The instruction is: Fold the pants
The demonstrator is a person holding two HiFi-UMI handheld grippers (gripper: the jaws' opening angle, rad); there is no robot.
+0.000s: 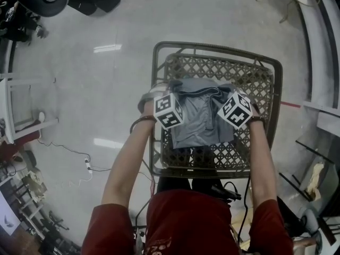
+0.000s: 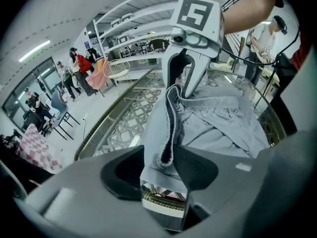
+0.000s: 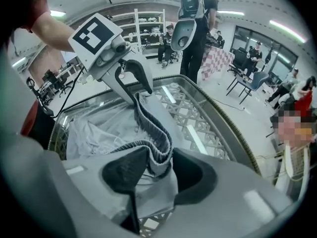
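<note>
Grey pants [image 1: 199,118] lie bunched on a metal lattice table [image 1: 264,89]. Both grippers point steeply down at the far end of the pants, the left gripper [image 1: 171,102] at their left corner and the right gripper [image 1: 230,104] at their right corner. In the left gripper view the dark-edged waistband [image 2: 166,133] hangs loosely between the wide-set pads of the left gripper [image 2: 158,170], and the right gripper [image 2: 182,86] stands opposite. In the right gripper view the ribbed waistband [image 3: 156,155] curls between the parted pads of the right gripper [image 3: 161,175]. The left gripper [image 3: 134,90] faces it.
The table's raised rim [image 1: 212,47] runs round the lattice top. A cable and plug strip [image 1: 87,166] lie on the floor to the left. A white rack [image 1: 21,124] stands at the far left. People [image 3: 195,29], chairs [image 3: 247,78] and shelves [image 2: 133,38] stand beyond the table.
</note>
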